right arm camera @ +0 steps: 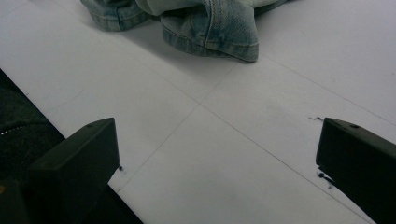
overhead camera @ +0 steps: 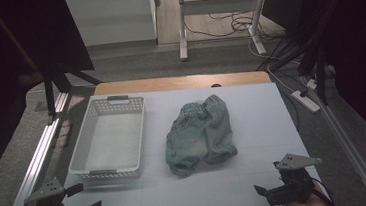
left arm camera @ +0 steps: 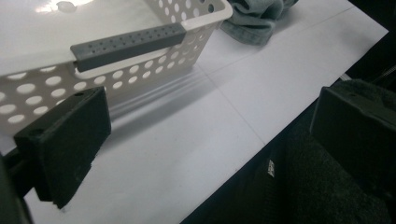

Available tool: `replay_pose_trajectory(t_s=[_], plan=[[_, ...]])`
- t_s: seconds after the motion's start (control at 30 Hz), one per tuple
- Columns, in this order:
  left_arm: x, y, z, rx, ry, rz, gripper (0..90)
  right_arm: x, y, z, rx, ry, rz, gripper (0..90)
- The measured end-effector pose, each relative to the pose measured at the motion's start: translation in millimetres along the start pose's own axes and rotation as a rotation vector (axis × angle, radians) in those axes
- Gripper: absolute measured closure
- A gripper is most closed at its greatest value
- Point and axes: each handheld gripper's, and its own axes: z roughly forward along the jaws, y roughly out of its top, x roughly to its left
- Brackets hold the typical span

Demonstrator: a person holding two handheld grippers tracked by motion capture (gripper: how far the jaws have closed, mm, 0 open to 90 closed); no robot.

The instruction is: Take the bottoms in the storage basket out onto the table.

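Both tongs, left gripper (overhead camera: 86, 199) and right gripper (overhead camera: 268, 192), gape wide, empty, at near edge. Crumpled faded-blue denim shorts (overhead camera: 199, 133) lie far-left of right gripper, nearer it; long axis near-far.

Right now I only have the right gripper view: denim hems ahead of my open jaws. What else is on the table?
Observer: A white perforated basket sits left of the jeans shorts, apart from them.
Operator: Anything in it?
Observer: Its floor looks bare in the high view.
Operator: Where is the left gripper?
Observer: The left gripper hangs at the table's near left corner, just before the basket's near wall, jaws wide apart.
Operator: And mine, relative to the shorts?
Observer: The right gripper is at the near right corner, apart from the shorts.
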Motion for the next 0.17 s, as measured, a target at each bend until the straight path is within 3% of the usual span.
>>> replay_pose_trajectory(t_s=[0.17], plan=[[1.6,0.4,0.4,0.006,-0.01,-0.007,0.0,-0.1,-0.1,0.5,0.004,-0.002,-0.002,0.0]])
